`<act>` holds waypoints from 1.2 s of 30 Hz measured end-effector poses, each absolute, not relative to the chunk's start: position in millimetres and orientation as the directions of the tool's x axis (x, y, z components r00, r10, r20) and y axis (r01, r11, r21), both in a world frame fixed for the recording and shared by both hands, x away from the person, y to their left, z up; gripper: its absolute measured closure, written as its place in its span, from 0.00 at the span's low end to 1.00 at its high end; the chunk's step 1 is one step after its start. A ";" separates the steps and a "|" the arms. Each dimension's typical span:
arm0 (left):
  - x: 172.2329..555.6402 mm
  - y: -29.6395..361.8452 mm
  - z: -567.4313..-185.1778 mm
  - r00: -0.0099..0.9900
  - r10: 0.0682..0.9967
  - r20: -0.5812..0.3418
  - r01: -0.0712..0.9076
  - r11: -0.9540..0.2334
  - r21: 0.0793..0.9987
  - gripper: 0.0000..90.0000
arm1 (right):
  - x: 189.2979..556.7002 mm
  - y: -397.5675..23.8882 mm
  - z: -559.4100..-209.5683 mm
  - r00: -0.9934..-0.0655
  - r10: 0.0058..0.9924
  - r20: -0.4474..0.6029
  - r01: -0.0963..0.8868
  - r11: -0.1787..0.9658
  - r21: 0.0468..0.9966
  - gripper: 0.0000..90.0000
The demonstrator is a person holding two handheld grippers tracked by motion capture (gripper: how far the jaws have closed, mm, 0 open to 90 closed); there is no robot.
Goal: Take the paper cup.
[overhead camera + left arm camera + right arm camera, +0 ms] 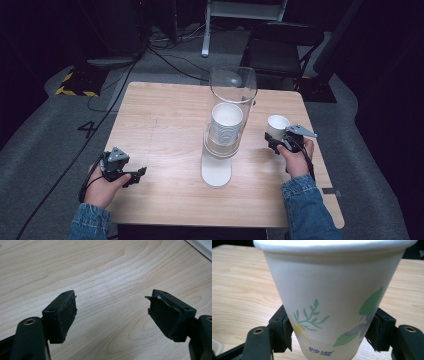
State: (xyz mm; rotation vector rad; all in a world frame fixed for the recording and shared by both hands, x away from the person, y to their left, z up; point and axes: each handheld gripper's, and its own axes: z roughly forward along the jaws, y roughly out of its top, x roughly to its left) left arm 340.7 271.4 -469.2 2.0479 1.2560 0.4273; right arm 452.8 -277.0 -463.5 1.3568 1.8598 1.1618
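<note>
the right tongs [329, 336] pinch a single white paper cup [332, 302] low on its wall, one pad on each side just above the base, where the printed leaves and small flowers sit; in the high view that cup [278, 125] stands upright at the right side of the wooden bench [165, 125], near the right edge and beside the person's right hand [296, 156]. the left tongs [112, 315] are spread wide with nothing between them, just bare wood grain under the pads, and in the high view they [132, 176] rest near the front left of the bench, well apart from everything else. in the middle stands a clear cup dispenser tube [231, 107] on a white base [216, 172], with a stack of paper cups [226, 125] inside it. whether the cup's base touches the wood or hangs just above it cannot be told. the step in hand looks like carrying this one cup, held by the right tongs, over the bench. to do it well, keep the squeeze light, since a thin paper wall dents easily and a grip this low leaves the wide top free to tip; hold the cup upright and move it level and slowly. the likely slip is the tapered wall sliding down out of the pads, so ease off only once the base sits flat.
</note>
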 end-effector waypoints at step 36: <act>343.5 268.0 -470.4 0.500 0.863 -0.073 0.647 -0.316 0.694 0.25 | 460.1 -281.9 -495.9 -0.382 0.924 0.008 0.572 0.230 0.787 0.36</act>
